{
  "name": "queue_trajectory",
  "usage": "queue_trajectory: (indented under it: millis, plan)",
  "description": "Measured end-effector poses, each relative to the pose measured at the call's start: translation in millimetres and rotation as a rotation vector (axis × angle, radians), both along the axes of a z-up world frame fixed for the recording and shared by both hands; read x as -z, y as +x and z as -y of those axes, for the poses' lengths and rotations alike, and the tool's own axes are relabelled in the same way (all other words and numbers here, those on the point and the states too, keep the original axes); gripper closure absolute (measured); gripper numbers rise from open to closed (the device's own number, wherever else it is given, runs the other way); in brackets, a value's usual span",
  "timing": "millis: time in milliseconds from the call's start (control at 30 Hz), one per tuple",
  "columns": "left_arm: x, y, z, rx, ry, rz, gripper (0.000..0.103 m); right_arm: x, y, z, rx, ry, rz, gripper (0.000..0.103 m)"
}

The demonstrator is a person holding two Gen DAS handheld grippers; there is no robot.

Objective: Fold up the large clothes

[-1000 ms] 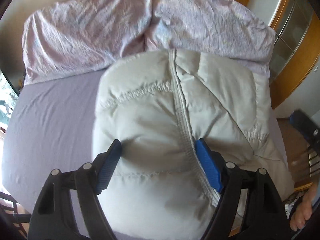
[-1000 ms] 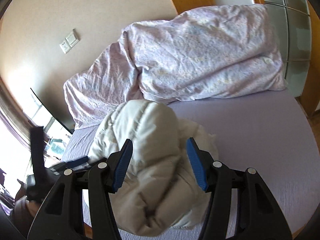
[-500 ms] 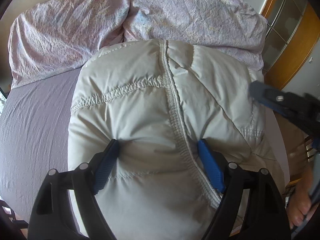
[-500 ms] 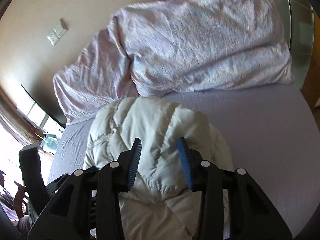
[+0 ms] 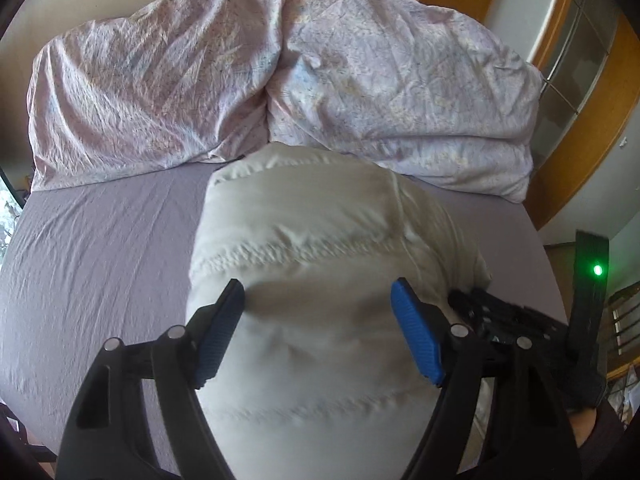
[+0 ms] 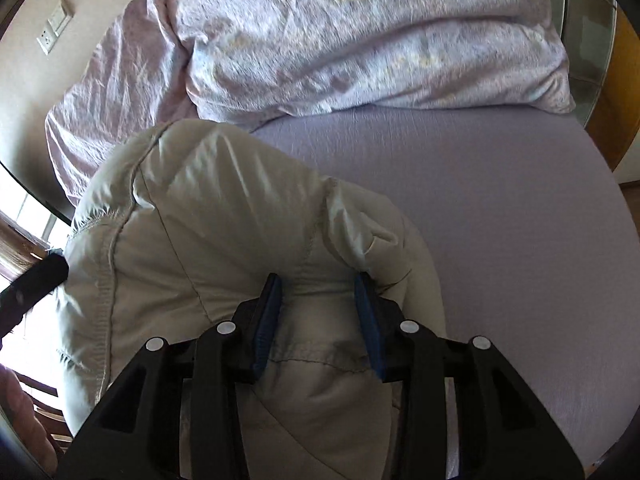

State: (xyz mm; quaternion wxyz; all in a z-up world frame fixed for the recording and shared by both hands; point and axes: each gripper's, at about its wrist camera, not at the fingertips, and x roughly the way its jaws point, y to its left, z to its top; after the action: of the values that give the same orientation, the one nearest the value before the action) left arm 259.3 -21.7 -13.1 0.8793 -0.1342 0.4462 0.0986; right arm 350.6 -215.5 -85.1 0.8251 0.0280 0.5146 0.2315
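Note:
A puffy off-white quilted jacket (image 5: 320,220) lies bunched on the lilac bed sheet (image 5: 100,240). My left gripper (image 5: 318,288) straddles a wide bulge of it, both blue pads denting the fabric, and its jaws are closing. In the right wrist view the same jacket (image 6: 200,200) fills the left half. My right gripper (image 6: 318,280) is shut on a narrower fold near its right edge, with the pads sunk into the padding. The right gripper's black body (image 5: 500,316) shows just right of the left one. The jacket's underside is hidden.
Two crumpled pink-patterned pillows (image 5: 160,80) (image 5: 400,80) lie along the head of the bed, close behind the jacket. Bare sheet (image 6: 500,200) stretches to the right of the jacket. A wooden door frame (image 5: 580,140) stands at the right. A hand (image 6: 20,412) shows at lower left.
The right gripper has come down and narrowed onto a fold of the jacket. The jacket now sits lower on the bed. The right gripper has come in beside the left one.

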Motion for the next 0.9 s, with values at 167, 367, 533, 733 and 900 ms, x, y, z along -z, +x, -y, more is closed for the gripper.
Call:
queue_trajectory:
  millis: [167,367,533,733,900]
  plan:
    - [9,10,-2,-0.008,0.055,0.002,0.028,9,-2,-2,-0.007,-0.012,0.000,0.064]
    - [28,16,9,0.016,0.174,0.007,0.023,17,-1,-3,-0.006,-0.003,-0.012,0.064]
    - [43,20,8,0.011,0.207,0.001,0.016,20,1,-8,-0.007,-0.013,-0.009,0.063]
    - [56,21,5,0.020,0.219,0.015,0.012,24,-1,-9,0.000,-0.007,0.002,0.063]
    - [66,21,1,0.017,0.212,0.026,0.008,25,-3,-11,0.008,-0.011,0.014,0.063]
